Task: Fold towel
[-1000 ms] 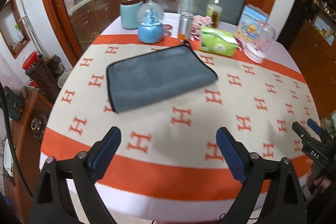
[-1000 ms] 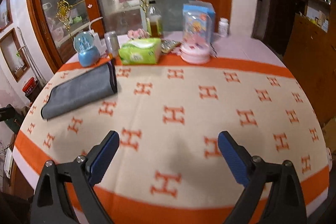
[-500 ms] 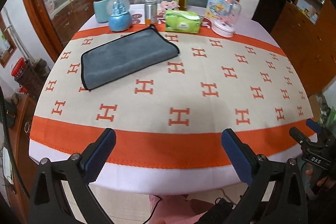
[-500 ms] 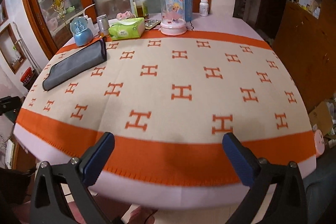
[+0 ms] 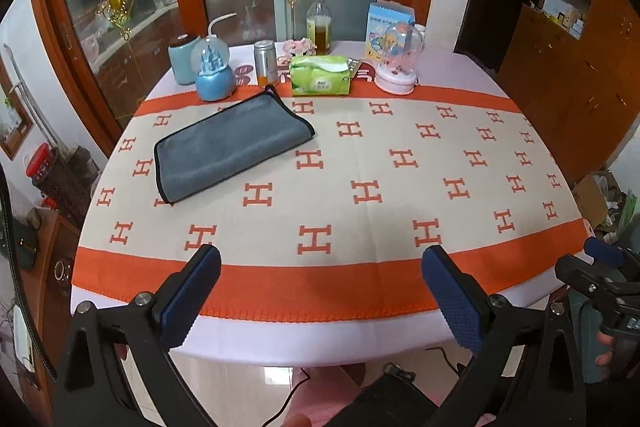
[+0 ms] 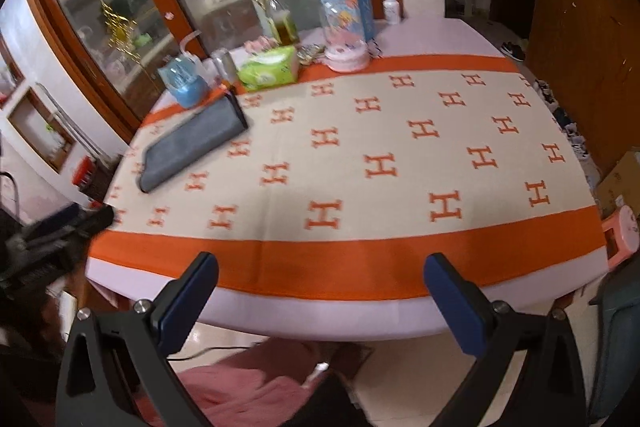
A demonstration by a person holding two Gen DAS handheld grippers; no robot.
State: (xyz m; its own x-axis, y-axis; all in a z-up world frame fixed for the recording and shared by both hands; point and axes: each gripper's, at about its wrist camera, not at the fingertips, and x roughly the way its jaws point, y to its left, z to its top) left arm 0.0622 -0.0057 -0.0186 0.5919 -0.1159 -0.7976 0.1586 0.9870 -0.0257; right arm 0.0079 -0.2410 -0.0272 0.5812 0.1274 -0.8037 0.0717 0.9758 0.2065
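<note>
- Both tongs have drawn back since a moment ago: their blue pads, which hovered over the cream patterned cloth, now sit at the near edge of the table (image 5: 280, 339), with floor showing beneath them.
- Left tongs (image 5: 320, 291) hang level before the orange border, spread wide and gripping nothing.
- Right tongs (image 6: 320, 299) are likewise spread wide and empty, tilted a little so the table leans in their view.
- From the left wrist, the right tongs show at 4 o'clock beyond the table edge; from the right wrist, the left tongs are a blurred dark shape at 9 o'clock.
- Folded grey towel (image 5: 228, 143) lies flat at 11 o'clock on the table, well apart from both tongs, unchanged in place.
- Just behind it stand a blue snow globe (image 5: 214, 75) and a green tissue pack (image 5: 320, 81).
</note>
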